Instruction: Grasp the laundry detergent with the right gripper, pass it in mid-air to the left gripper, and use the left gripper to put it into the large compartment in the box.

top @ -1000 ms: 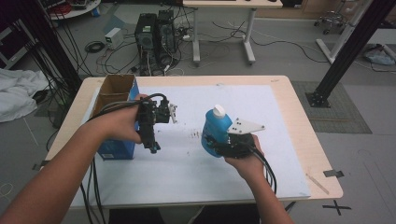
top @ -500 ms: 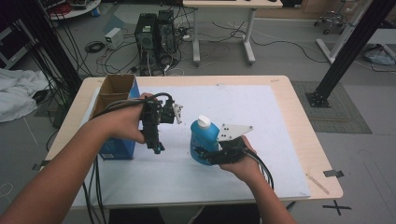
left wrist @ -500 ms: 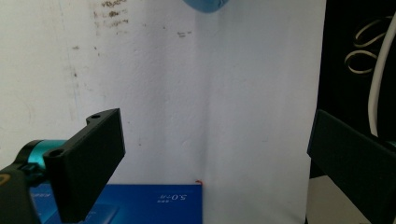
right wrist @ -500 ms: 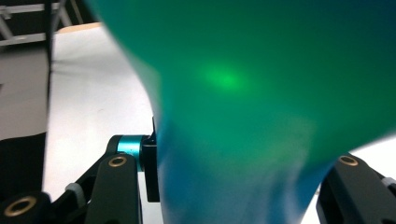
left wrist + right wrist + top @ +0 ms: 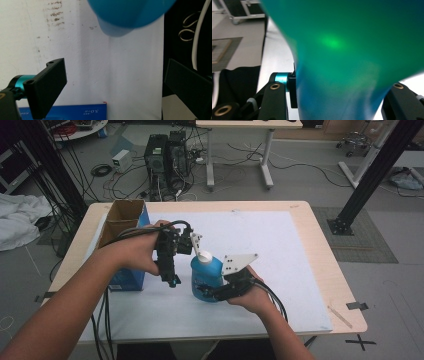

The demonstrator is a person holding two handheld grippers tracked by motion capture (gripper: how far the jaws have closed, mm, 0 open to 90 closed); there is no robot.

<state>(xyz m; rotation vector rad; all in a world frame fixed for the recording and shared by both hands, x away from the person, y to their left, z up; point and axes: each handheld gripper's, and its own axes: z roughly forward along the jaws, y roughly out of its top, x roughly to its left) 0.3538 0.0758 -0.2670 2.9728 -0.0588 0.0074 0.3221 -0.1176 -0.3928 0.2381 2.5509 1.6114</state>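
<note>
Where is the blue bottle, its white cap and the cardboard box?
blue bottle (image 5: 206, 279), high view, on its body.
white cap (image 5: 203, 256), high view, on its top.
cardboard box (image 5: 118, 227), high view, on its open brown flap.

Blue bottle (image 5: 206, 279) — white cap, upright, mid-table on white sheet.

Wooden table (image 5: 320, 265), white sheet (image 5: 280, 255), blue box (image 5: 127, 245)

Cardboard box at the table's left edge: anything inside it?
Not decidable. The high view shows the open top of the cardboard box, with bare brown inner walls; its bottom is out of sight, and the left hand covers its near part. Its outside is blue.
</note>
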